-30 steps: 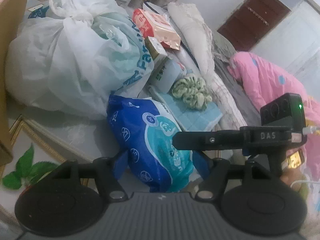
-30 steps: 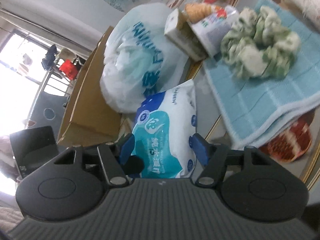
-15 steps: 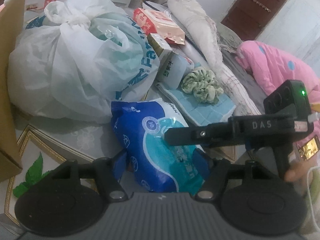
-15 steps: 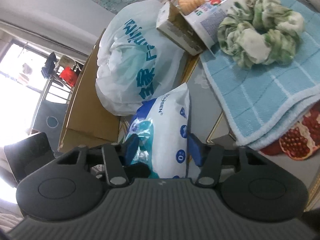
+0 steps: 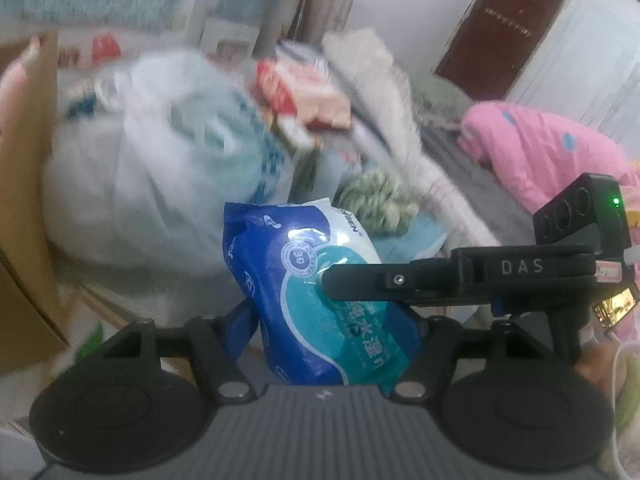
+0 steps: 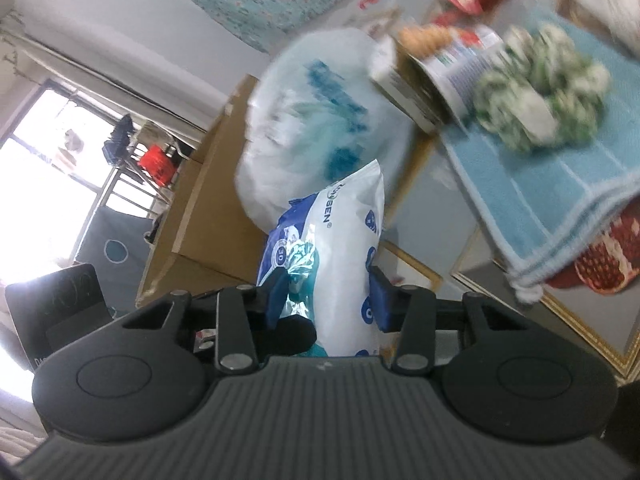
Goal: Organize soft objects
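Observation:
A blue and white wet-wipes pack (image 5: 296, 256) stands on end between the blue pads of my left gripper (image 5: 328, 328), which is shut on its lower part. My right gripper (image 6: 328, 300) has the same pack (image 6: 344, 220) between its pads. Its jaws are closing, and both pads press into the crinkled wrapper. In the left wrist view one black finger (image 5: 360, 280) of the right gripper lies across the pack's front. The pack is sharp while the background is blurred.
A full white plastic bag (image 5: 152, 168) sits behind the pack, beside a cardboard box (image 5: 24, 200). A green scrunchie (image 6: 540, 100) lies on a light blue towel (image 6: 560, 184), next to a tipped cup and carton. A pink blanket (image 5: 540, 152) lies at the right.
The right jaws have narrowed onto the pack. The pack has come up off the table with both grippers, and the left view has tilted upward.

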Available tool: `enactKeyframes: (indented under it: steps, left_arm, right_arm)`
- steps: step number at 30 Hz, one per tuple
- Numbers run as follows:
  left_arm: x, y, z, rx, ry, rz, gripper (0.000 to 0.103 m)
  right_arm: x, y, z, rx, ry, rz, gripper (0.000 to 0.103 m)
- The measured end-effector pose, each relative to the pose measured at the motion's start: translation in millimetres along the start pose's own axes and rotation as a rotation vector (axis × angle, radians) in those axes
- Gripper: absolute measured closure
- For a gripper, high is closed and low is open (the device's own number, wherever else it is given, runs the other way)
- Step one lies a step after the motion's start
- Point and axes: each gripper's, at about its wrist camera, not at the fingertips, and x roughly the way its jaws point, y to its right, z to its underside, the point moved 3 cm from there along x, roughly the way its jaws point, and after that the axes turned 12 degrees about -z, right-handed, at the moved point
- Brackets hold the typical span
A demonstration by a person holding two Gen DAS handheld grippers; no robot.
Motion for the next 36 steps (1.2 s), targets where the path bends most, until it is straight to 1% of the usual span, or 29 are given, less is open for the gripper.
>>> enactKeyframes:
  steps: [4,8,12,16,19,22,26,28,30,31,33,36]
  left_arm:
    - [-31,-5,-16,-0.004,0.090,-0.034,0.032]
    - [-67,-34,-38,-0.045,0.196,-0.104,0.032]
    - [-103,-78,-58,-0.105,0.263,-0.206,0.032]
    - [-130,-130,-75,-0.165,0.280,-0.317,0.032]
    - [-135,-170,-83,-0.206,0.243,-0.402,0.031]
    - [-130,-219,-88,-0.272,0.156,-0.445,0.031]
    - [-107,-277,-95,-0.335,0.016,-0.483,0.031]
    - [-96,-295,-97,-0.357,-0.028,-0.498,0.031]
    - [-89,-311,-97,-0.376,-0.069,-0.510,0.031]
    - [-84,-317,-98,-0.379,-0.083,-0.519,0.031]
    - [-85,-328,-92,-0.375,-0.102,-0.536,0.031]
    - [-70,-333,-89,-0.349,-0.135,-0.578,0.031]
  right_arm:
    - [1,-33,-15,-0.084,0.015,-0.032,0.061]
    - [24,-72,-41,-0.183,-0.001,-0.084,0.061]
    - [78,-119,-72,-0.276,-0.055,-0.165,0.061]
    - [142,-157,-99,-0.316,-0.146,-0.220,0.059]
    - [203,-180,-111,-0.329,-0.240,-0.229,0.058]
    - [268,-189,-118,-0.295,-0.348,-0.201,0.057]
    - [343,-184,-117,-0.206,-0.462,-0.141,0.056]
    - [369,-178,-115,-0.163,-0.489,-0.121,0.054]
    - [392,-169,-114,-0.109,-0.501,-0.096,0.054]
    - [400,-167,-108,-0.093,-0.504,-0.089,0.054]
    - [413,-156,-103,-0.037,-0.501,-0.077,0.054]
    - [431,-140,-97,0.053,-0.490,-0.053,0.053]
